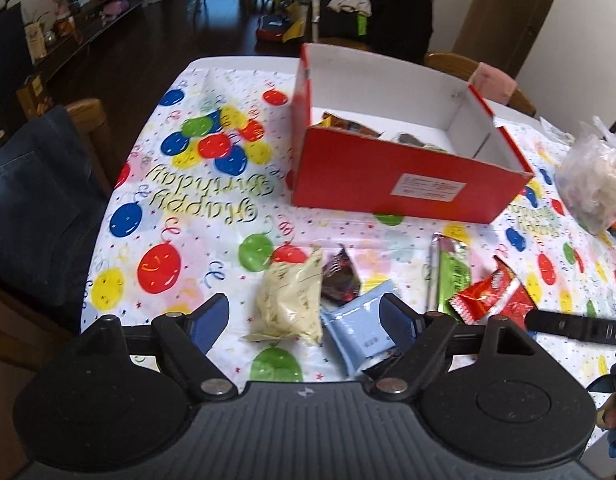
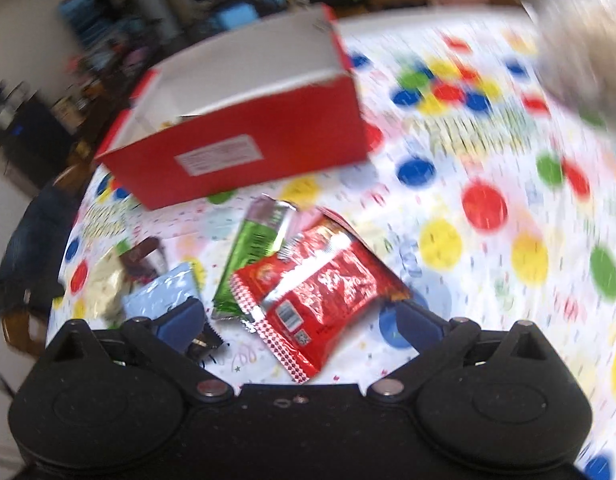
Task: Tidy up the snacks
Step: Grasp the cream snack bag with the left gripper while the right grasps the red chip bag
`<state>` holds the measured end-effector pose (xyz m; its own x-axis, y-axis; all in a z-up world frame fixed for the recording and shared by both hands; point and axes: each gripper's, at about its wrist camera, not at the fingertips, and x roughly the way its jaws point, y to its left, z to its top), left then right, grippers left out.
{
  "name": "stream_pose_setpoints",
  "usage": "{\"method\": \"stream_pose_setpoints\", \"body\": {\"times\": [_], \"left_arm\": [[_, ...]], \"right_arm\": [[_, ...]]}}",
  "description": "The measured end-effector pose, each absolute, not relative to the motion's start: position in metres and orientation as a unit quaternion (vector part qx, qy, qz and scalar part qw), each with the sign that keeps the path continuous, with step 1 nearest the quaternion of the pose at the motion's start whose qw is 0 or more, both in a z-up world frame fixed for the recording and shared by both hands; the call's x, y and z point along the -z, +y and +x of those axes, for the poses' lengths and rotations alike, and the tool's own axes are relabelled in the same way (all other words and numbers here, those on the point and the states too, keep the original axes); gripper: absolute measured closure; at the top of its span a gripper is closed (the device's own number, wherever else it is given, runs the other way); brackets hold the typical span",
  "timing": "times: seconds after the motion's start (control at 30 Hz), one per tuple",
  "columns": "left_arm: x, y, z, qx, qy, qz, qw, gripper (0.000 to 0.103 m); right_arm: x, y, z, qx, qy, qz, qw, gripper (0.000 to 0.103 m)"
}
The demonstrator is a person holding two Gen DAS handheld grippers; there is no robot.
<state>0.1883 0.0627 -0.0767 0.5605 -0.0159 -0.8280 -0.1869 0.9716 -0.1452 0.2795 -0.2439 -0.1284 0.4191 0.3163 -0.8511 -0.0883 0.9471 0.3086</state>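
My left gripper (image 1: 306, 318) is spread wide over the cream packet (image 1: 290, 304) and blue packet (image 1: 357, 330); I might grab both. My right gripper (image 2: 304, 320), spread wide, straddles the red packet (image 2: 319, 288); it could slide. The red box (image 1: 403, 184) waits behind.

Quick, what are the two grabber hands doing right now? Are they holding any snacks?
Left gripper: open, holding nothing, over the cream packet and blue packet.
Right gripper: wide open, holding nothing, above the red packet.
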Motion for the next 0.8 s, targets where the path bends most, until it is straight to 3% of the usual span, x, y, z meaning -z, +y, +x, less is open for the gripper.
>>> {"method": "stream_pose_setpoints", "body": {"times": [0.27, 0.5, 0.8], "left_arm": [[0.085, 0.069, 0.189, -0.062, 0.475, -0.114, 0.871, 0.021], [0.089, 0.078, 0.188, -0.074, 0.479, -0.120, 0.866, 0.021], [0.096, 0.084, 0.194, -0.075, 0.488, -0.117, 0.862, 0.021]], "right_arm": [[0.152, -0.247, 0.305, -0.037, 0.572, 0.227, 0.787, 0.003], [0.159, -0.247, 0.320, 0.026, 0.568, 0.271, 0.777, 0.009], [0.163, -0.223, 0.343, 0.042, 0.581, 0.182, 0.792, 0.017]]}}
